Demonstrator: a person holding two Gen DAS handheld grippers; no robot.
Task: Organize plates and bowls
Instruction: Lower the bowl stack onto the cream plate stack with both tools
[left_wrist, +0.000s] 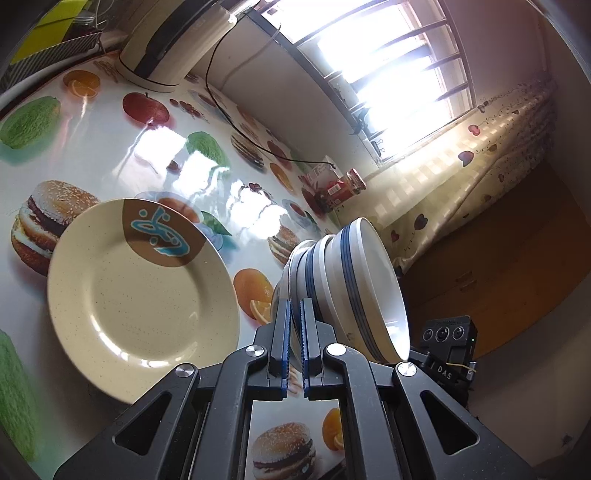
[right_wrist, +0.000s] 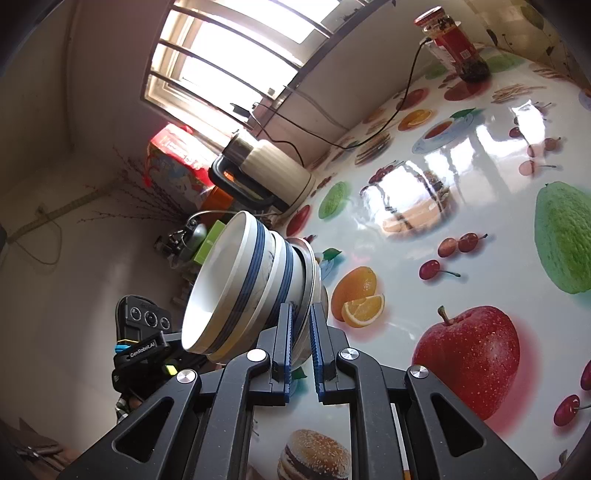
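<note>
A stack of white bowls with blue bands (left_wrist: 354, 288) sits nested, held up tilted between the two grippers. My left gripper (left_wrist: 295, 306) is shut on the rim of the lowest bowl in the stack. My right gripper (right_wrist: 302, 314) is shut on the opposite rim of the same stack (right_wrist: 243, 288). A cream speckled plate (left_wrist: 144, 299) with a brown and blue mark lies flat on the table left of the stack in the left wrist view. Each gripper's camera block shows in the other's view.
The table (right_wrist: 461, 177) has a glossy fruit-and-burger cloth. A cream kettle (right_wrist: 266, 173) with a black cord and a red-lidded jar (right_wrist: 458, 44) stand near the wall under the window. A curtained bed edge (left_wrist: 461, 184) lies beyond the table.
</note>
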